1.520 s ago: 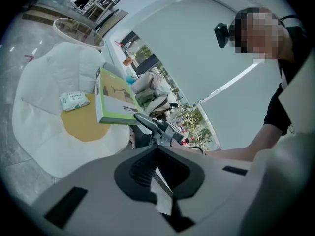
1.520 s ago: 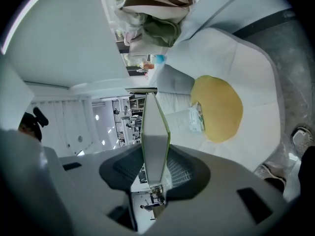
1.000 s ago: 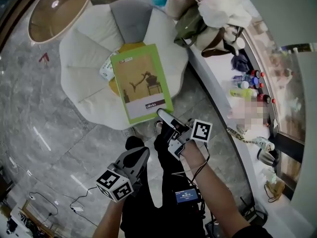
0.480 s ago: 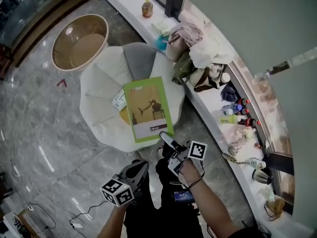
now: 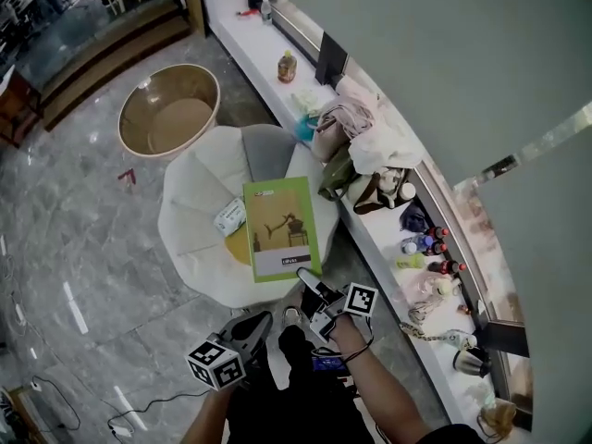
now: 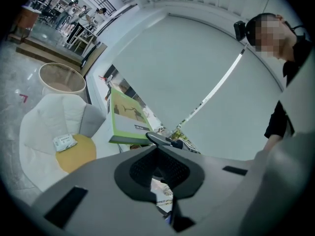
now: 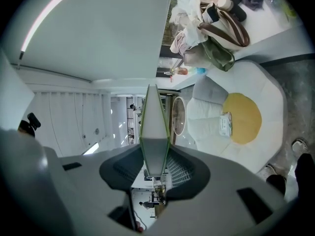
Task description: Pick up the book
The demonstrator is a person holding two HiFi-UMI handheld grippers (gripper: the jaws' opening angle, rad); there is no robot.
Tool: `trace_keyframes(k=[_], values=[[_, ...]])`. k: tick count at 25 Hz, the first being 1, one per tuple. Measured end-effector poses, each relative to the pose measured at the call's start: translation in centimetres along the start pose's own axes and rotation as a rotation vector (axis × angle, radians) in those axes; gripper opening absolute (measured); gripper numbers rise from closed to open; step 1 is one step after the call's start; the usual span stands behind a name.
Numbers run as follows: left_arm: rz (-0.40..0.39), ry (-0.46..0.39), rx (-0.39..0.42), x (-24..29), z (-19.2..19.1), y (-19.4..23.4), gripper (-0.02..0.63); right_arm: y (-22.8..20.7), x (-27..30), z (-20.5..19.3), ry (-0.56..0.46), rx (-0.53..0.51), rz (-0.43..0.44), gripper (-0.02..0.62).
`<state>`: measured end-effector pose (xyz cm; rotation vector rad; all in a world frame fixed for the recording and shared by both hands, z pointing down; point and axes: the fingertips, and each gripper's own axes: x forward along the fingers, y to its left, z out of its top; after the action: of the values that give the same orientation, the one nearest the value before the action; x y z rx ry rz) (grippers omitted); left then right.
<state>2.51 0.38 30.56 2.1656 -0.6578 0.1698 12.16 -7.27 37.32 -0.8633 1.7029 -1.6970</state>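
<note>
The fingers of the right gripper (image 5: 312, 289) pinch the lower corner of the green book (image 5: 280, 228), held above the white chair (image 5: 199, 202), cover print illegible; the fingers of the left gripper (image 5: 262, 320) appear pressed together, empty.

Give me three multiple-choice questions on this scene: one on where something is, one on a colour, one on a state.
1. Where does the small packet lie?
A. on the yellow cushion of the white chair
B. in the round basin
C. on the floor

2. What colour is the border of the book?
A. red
B. green
C. blue

3. What state is the book in?
A. lying flat on the chair
B. clamped in the right gripper, off the chair
C. lying open on the floor

Answers: 1 A, the head view shows it on the cushion. 2 B, a green frame rings the cover. 3 B, the right gripper view shows its edge clamped.
</note>
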Motion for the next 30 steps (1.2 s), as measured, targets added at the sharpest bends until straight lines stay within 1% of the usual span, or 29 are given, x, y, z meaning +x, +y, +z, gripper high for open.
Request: trace_keyframes(k=[5,10,15,20,25,27,30], values=[[0.025,-0.050,0.003,-1.1,0.6,-0.9,0.014,1.3,-0.7,-0.2,0.000,0.020,-0.021,0.156],[0.054,-0.090,0.022,-2.5,0.6,-2.1,0.014,4.9,-0.9,-0.9,0.023,0.030,0.030,0.155],[0.055,-0.131,0.053,-3.4,0.5,-4.1,0.014,8.4,-1.2,-1.2,0.045,0.007,0.037,0.155],[0.068,-0.168,0.062,-3.5,0.2,-5.0,0.014,11.8,-2.1,-0.8,0.023,0.049,0.084,0.155],[0.109,-0.200,0.061,-5.0,-0.1,-5.1,0.014,13.8,-3.8,-1.7,0.018,0.070,0.111,0.156],[0.119,-0.209,0.060,-5.7,-0.1,-5.1,0.014,14.5,-4.5,-2.2,0.017,0.061,0.117,0.155],[0.115,-0.202,0.076,-6.6,-0.5,-5.5,0.014,14.9,-5.6,-3.3,0.019,0.019,0.109,0.155]])
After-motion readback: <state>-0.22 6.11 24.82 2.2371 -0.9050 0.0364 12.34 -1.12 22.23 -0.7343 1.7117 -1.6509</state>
